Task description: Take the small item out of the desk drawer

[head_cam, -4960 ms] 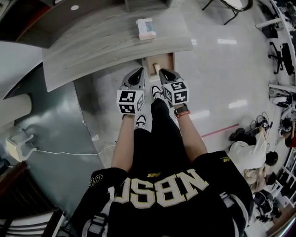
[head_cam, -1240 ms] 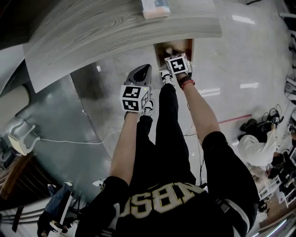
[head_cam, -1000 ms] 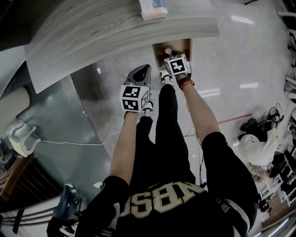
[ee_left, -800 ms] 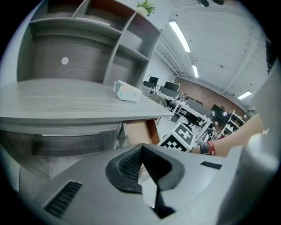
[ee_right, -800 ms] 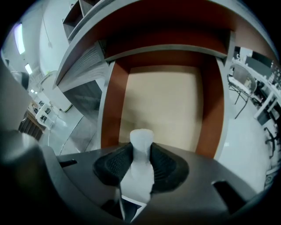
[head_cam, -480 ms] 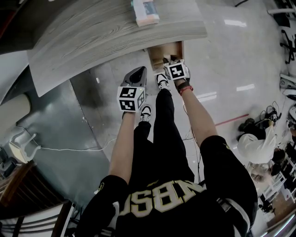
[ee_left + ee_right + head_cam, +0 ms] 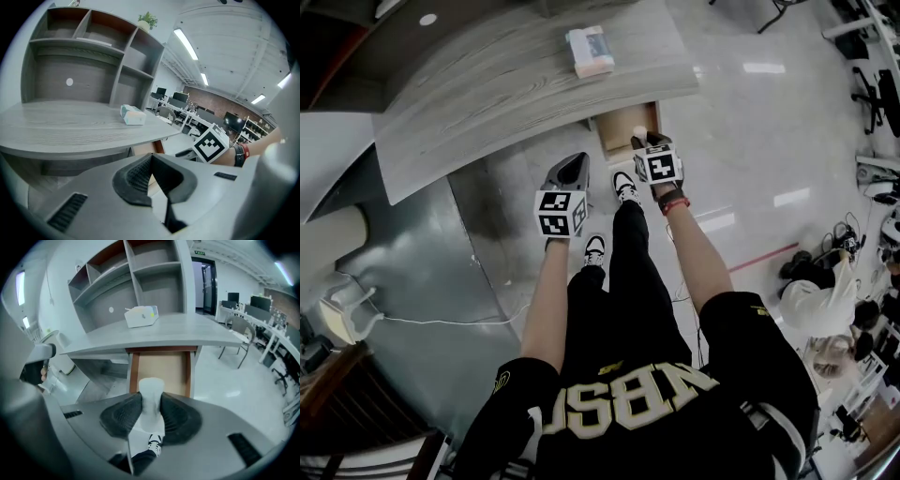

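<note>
The wooden desk drawer (image 7: 617, 125) stands pulled out under the grey desktop (image 7: 506, 84). My right gripper (image 7: 645, 141) hangs over the drawer's front, shut on a small white cylinder-shaped item (image 7: 638, 133). In the right gripper view that item (image 7: 151, 389) stands upright between the dark pads of the right gripper (image 7: 151, 401), and the drawer (image 7: 134, 373) below it shows a bare wooden bottom. My left gripper (image 7: 575, 161) is to the left of the drawer, below the desk edge. In its own view the left gripper (image 7: 151, 157) has its jaws together with nothing in them.
A white and teal box (image 7: 590, 52) lies on the desktop, also seen as the box (image 7: 140, 316) in front of a shelf unit (image 7: 154, 273). The person's legs and shoes (image 7: 624, 186) are under the grippers. Office chairs (image 7: 241, 341) stand right; a crouched person (image 7: 811, 305) is at the floor's right.
My right gripper has come up and back out of the drawer with the white item in it. The left gripper has risen a little. The drawer stays pulled out.
</note>
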{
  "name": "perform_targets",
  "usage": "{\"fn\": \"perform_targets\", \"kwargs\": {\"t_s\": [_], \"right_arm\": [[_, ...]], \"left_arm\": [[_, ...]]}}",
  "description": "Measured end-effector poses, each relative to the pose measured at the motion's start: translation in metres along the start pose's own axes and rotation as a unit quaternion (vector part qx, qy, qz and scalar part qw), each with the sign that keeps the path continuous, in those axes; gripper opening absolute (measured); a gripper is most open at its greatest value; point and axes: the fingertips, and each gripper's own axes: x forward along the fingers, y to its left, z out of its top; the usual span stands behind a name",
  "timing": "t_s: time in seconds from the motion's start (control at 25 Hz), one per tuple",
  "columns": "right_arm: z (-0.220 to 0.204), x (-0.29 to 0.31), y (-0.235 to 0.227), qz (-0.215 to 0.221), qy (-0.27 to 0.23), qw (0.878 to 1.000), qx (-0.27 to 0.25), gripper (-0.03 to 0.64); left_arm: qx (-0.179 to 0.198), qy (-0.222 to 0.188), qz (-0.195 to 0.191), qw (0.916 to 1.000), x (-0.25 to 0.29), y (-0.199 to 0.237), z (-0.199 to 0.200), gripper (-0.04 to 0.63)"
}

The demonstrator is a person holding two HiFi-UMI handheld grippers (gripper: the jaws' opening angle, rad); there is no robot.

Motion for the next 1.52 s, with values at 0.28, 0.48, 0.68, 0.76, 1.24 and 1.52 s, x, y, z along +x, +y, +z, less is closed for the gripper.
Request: {"fn": "perform_targets", "kwargs": {"t_s": [0.28, 0.48, 0.68, 0.76, 1.24, 1.52], "right_arm": [[0.026, -0.045, 0.012, -0.003, -0.038, 0.999, 0.013, 0.126], [0.043, -0.077, 0.022, -0.003, -0.07, 0.997, 0.023, 0.127], [0.061, -0.11, 0.037, 0.001, -0.102, 0.994, 0.025, 0.127], [0.067, -0.125, 0.046, 0.003, -0.112, 0.993, 0.028, 0.127], [0.099, -0.208, 0.063, -0.021, -0.199, 0.98, 0.025, 0.127], [0.12, -0.26, 0.084, -0.029, -0.257, 0.966, 0.009, 0.127]], "left_arm": [[0.008, -0.024, 0.013, 0.9996, -0.028, 0.002, 0.026, 0.012], [0.026, -0.041, 0.017, 0.9987, -0.045, -0.001, 0.046, 0.012], [0.033, -0.062, 0.038, 0.9968, -0.066, 0.004, 0.061, 0.012], [0.035, -0.074, 0.041, 0.9958, -0.075, 0.003, 0.069, 0.012], [0.064, -0.143, 0.036, 0.9871, -0.117, -0.02, 0.127, 0.012], [0.083, -0.169, 0.029, 0.9817, -0.143, -0.032, 0.145, 0.012]]}}
